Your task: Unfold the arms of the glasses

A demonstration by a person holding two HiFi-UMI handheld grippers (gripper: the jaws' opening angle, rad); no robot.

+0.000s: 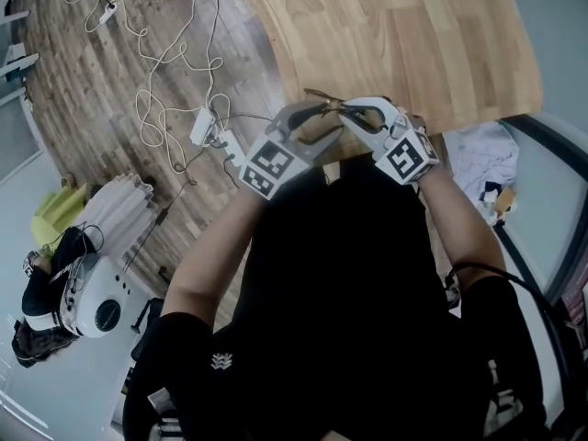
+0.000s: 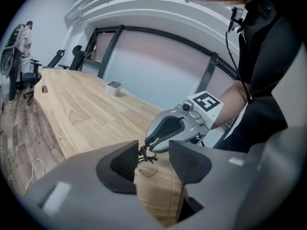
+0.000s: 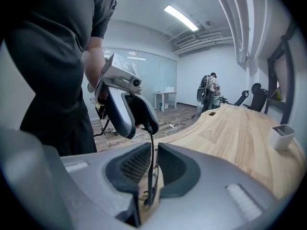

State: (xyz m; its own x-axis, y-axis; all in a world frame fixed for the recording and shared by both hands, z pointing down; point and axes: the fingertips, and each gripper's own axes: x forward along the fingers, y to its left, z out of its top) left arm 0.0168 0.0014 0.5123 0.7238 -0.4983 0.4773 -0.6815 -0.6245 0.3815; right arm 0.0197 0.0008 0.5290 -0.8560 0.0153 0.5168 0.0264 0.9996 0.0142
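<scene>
Thin dark-framed glasses (image 1: 335, 108) hang between my two grippers above the near edge of the wooden table (image 1: 413, 35). In the right gripper view one slim arm of the glasses (image 3: 151, 166) runs upright through my right gripper (image 3: 152, 164), whose pads stand close on either side of it. The arm's top end reaches the tip of the left gripper (image 3: 148, 126). In the left gripper view my left gripper (image 2: 153, 159) stands wide open. A wire lens ring (image 2: 148, 169) and the hinge sit near its left pad, below the right gripper (image 2: 148, 145).
A small white cup (image 2: 114, 87) stands farther along the table. White cables and a power strip (image 1: 202, 127) lie on the wood floor to the left. Shoes and bags (image 1: 55, 274) sit at lower left, and office chairs (image 2: 57, 59) stand by the far end.
</scene>
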